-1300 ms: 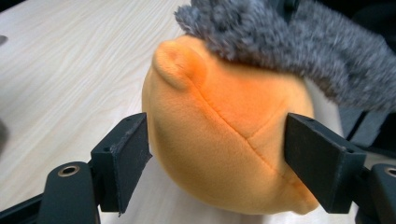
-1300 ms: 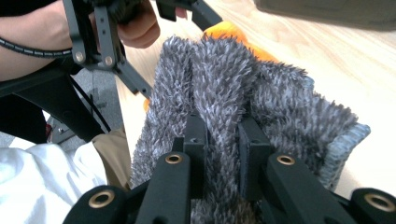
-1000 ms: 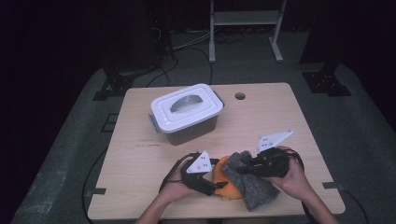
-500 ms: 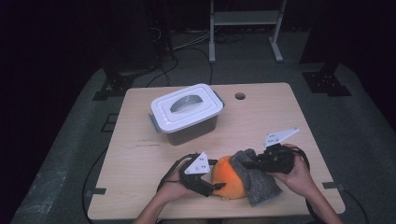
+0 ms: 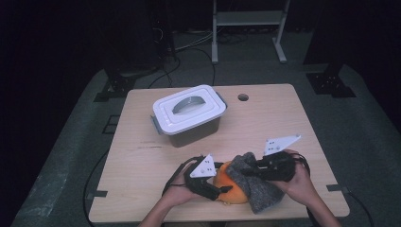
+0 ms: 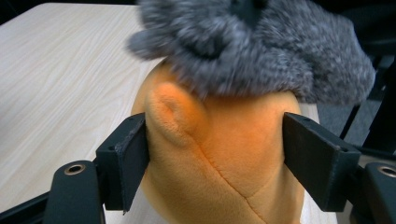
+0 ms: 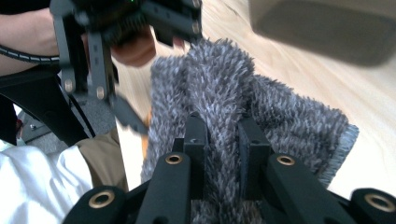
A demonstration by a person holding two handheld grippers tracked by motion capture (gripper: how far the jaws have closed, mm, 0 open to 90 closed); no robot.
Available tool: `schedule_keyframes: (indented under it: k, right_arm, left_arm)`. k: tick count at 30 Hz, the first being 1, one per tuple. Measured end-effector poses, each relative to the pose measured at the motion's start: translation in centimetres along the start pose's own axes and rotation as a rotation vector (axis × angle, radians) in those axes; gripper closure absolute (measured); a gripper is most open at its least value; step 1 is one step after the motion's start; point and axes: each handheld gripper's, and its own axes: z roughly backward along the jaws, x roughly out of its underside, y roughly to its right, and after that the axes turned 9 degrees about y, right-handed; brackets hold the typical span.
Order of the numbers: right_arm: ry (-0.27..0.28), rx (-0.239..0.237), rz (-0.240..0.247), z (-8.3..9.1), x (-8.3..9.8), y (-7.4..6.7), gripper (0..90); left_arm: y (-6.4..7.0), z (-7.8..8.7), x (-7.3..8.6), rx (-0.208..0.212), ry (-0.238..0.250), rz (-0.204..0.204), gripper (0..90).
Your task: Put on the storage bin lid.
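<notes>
**Both grippers on the plush, near front edge of the table**

Left gripper (image 5: 222, 190): my jaws clamp the orange plush toy (image 6: 224, 154) from both sides, pads pressed into the fabric. Wide grip, since the toy is fat. The jaws have just closed a touch further on it. In the left gripper view a small ear-like bump sits just beside one pad, and a seam runs down the toy's middle.

Right gripper (image 7: 223, 140): jaws pinched nearly together on a fold of the grey fuzzy cloth (image 7: 243, 93). The pile bunches up between the pads.

The cloth is draped over the top and right side of the toy, touching it. Its lower end hangs down onto the table (image 5: 142, 161) towards the front edge.

Toy and cloth sit at the front edge, slightly right of centre, between my two hands. My left hand (image 5: 177, 189) comes in from the front edge on the toy's left, and my right hand (image 5: 298, 182) is on its right.

A grey lidded container (image 5: 189, 116) with a white lid and a handle recess stands towards the back edge, left of centre, well apart from the toy. The lid is on. A cable hole (image 5: 243, 97) is at the back edge, right of the container.
</notes>
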Motion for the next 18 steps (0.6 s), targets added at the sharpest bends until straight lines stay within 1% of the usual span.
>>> schedule_keyframes:
  k: [2, 4, 7, 11, 14, 15, 16, 17, 18]
  right_arm:
    - [0.005, -0.011, 0.023, -0.7, -0.9, -0.2, 76.3]
    - [0.004, -0.017, 0.031, -1.2, -1.5, -0.2, 76.3]
    - [0.002, -0.024, 0.026, -1.5, -1.6, 0.1, 76.3]
    - [0.015, -0.01, -0.029, -0.6, -0.2, 1.5, 76.3]
    - [0.028, -0.002, -0.077, 0.2, 1.3, 2.4, 76.2]
    - [0.037, -0.004, -0.1, 0.6, 2.0, 2.7, 76.2]
    - [0.039, -0.003, -0.113, 0.7, 2.4, 2.8, 76.2]
    - [0.049, -0.003, -0.126, 1.0, 3.0, 2.8, 76.2]
    - [0.056, -0.003, -0.128, 1.1, 3.3, 2.8, 76.2]
  left_arm:
    - [0.2, 0.1, 0.0, 0.002, -0.006, -0.023, 25.4]
    - [0.2, 0.2, 0.1, 0.002, -0.012, -0.036, 25.4]
    - [-0.1, 0.4, 0.4, 0.004, -0.013, -0.025, 25.4]
    - [-0.3, 0.4, 0.6, 0.01, -0.01, -0.017, 25.4]
    - [-0.3, 0.3, 0.7, 0.013, -0.005, -0.01, 25.3]
    - [-0.3, 0.3, 0.7, 0.014, -0.005, -0.008, 24.8]
    - [-0.4, 0.3, 0.6, 0.02, -0.005, 0.003, 23.5]
    - [-0.4, 0.3, 0.5, 0.022, -0.01, 0.01, 20.0]
    - [-0.4, 0.2, 0.3, 0.026, -0.014, 0.015, 18.1]
